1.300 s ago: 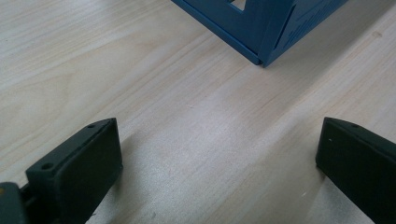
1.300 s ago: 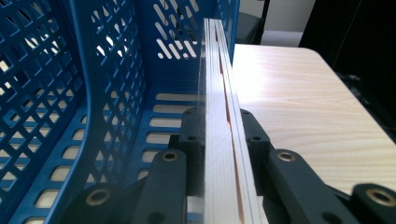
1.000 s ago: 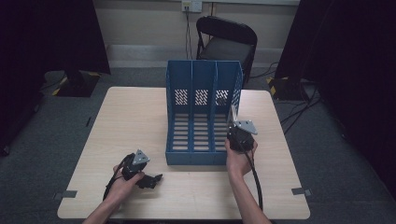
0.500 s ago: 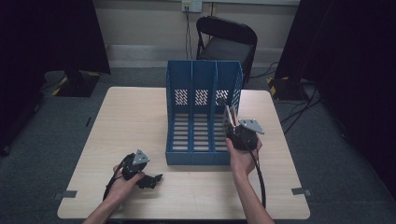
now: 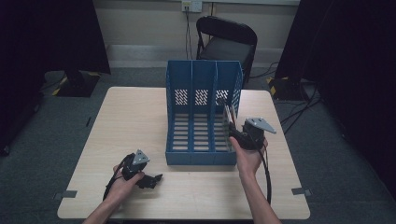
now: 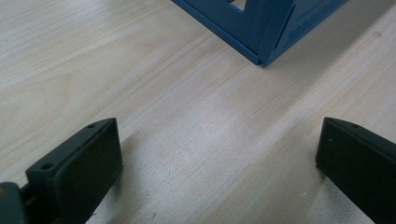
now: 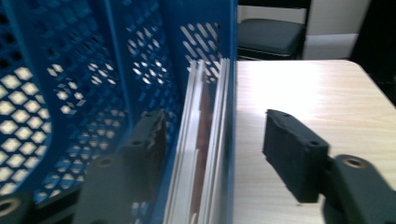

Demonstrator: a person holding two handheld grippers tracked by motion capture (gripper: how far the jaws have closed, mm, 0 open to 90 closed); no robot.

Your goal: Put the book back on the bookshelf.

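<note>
A blue three-slot file rack (image 5: 201, 116) stands upright in the middle of the wooden table (image 5: 135, 116). Several thin pale sheets (image 7: 201, 140) stand on edge in its right slot, against the right wall. My right gripper (image 5: 226, 112) (image 7: 217, 149) straddles that wall and the sheets. Its jaws have just been opening, and the pads stand off both sides, so it is open. Down at the front left, my left gripper (image 5: 152, 179) (image 6: 215, 163) rests on the table, open wide over bare wood. The rack's front corner (image 6: 264, 51) lies ahead of it.
A black folding chair (image 5: 226, 39) stands behind the table's far edge. The right gripper's cable (image 5: 267, 172) trails toward the front edge. Bare wood lies to the left of the rack and on a narrower strip to its right (image 7: 308, 88).
The right hand has drawn a little to the right and upward beside the rack's right wall. The left hand and its gripper have stayed put.
</note>
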